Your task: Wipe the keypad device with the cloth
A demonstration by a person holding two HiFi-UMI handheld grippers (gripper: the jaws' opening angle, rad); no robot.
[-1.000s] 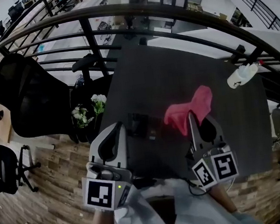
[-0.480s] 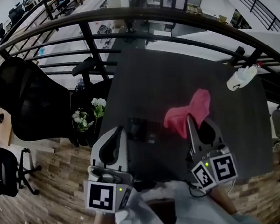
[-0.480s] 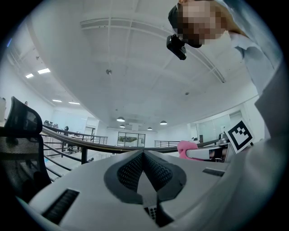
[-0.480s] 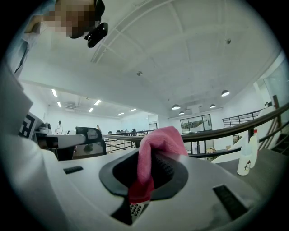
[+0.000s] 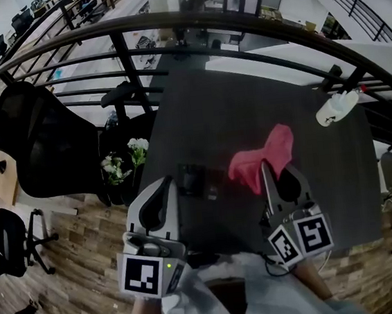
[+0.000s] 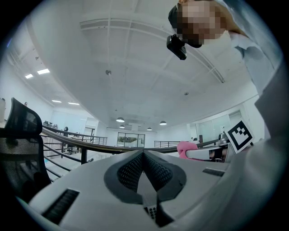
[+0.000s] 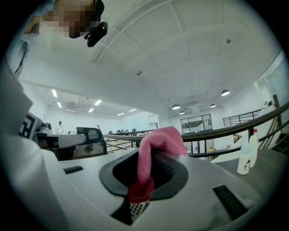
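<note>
The keypad device [image 5: 197, 179], small and dark, lies flat near the front left of the dark table [image 5: 245, 99]. Just to its right a pink cloth [image 5: 262, 154] stands bunched up, with my right gripper [image 5: 273, 170] shut on its near end. In the right gripper view the pink cloth [image 7: 152, 158] is pinched between the jaws and drapes over them. My left gripper [image 5: 165, 184] hovers at the table's front left edge, close to the device, with its jaws shut and nothing in them. From the left gripper view the cloth [image 6: 185, 148] shows at the right.
A white spray bottle [image 5: 337, 106] lies at the table's far right edge, also upright-looking in the right gripper view as the bottle [image 7: 246, 159]. A black railing [image 5: 189, 21] curves behind the table. A black office chair [image 5: 33, 135] and potted flowers [image 5: 123, 157] stand left of the table.
Both grippers stay almost where they were; the right one still grips the cloth. Only the head view shifted slightly.
</note>
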